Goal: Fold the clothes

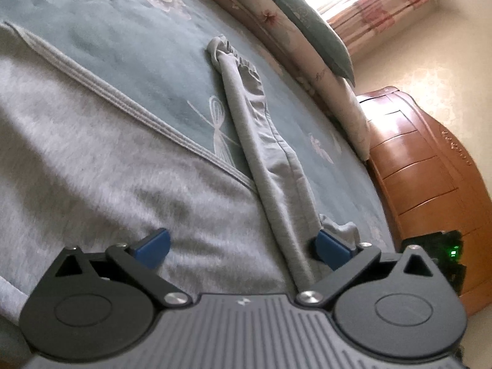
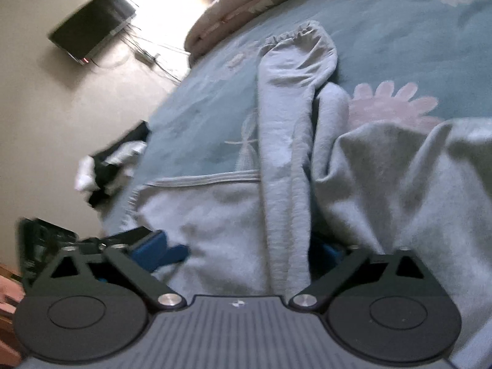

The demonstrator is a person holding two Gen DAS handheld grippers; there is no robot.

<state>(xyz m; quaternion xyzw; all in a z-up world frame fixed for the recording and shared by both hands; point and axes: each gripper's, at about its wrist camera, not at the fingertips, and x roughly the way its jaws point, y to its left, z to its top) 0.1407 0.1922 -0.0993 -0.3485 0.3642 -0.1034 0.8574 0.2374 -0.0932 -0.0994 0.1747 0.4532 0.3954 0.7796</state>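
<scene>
A grey sweatshirt lies spread on a teal flowered bedspread. Its ribbed hem band runs diagonally across the left wrist view. One sleeve stretches away from my left gripper to a gathered cuff. The left gripper's jaws stand wide open with that sleeve between them, close to the right blue pad. In the right wrist view a sleeve runs up to its cuff. My right gripper is open around this sleeve, its right pad partly hidden by cloth.
Pillows and a wooden headboard border the bed, with a curtained window beyond. A black device with a green light sits by the bed edge. A wall-mounted television and black-and-white items lie off the bed.
</scene>
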